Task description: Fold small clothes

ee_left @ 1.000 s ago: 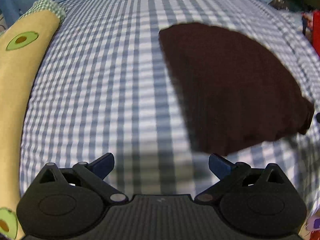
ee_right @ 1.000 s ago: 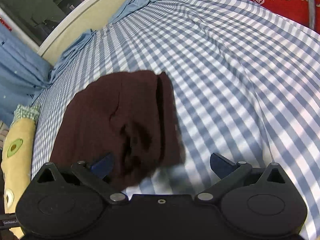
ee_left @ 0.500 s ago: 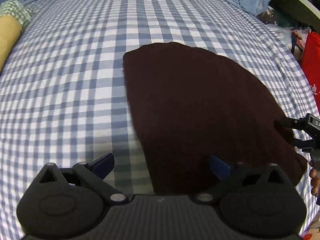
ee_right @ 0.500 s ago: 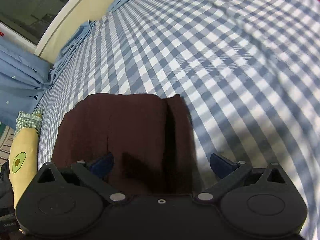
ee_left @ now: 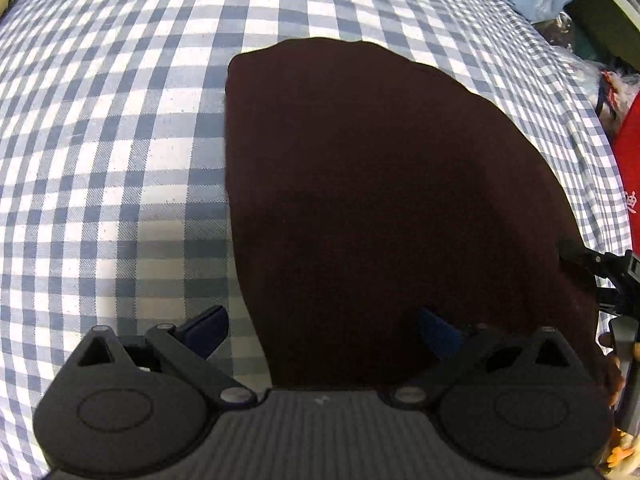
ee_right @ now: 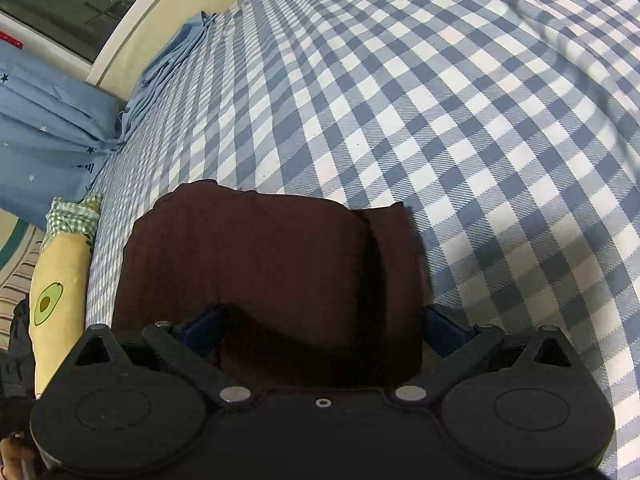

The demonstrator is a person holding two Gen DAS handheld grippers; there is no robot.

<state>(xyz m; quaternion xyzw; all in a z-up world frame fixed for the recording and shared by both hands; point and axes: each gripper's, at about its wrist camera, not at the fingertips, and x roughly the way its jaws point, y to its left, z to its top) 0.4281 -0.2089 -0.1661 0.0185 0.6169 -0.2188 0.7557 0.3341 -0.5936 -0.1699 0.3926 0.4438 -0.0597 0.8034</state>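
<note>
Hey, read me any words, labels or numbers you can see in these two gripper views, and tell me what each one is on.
Red item at the right edge of the left wrist view: part of a white character near its lower edge, cut off by the frame, not readable.
Red strip at the left edge of the right wrist view: too small to tell if it bears text.
Dark garment, checked sheet, avocado pillow: no text.

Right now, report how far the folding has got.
Done: the dark maroon garment lies on the checked sheet with one fold line visible near its right edge. In hand: nothing; left gripper and right gripper are open over its near edge. Left: probably further folds.
</note>
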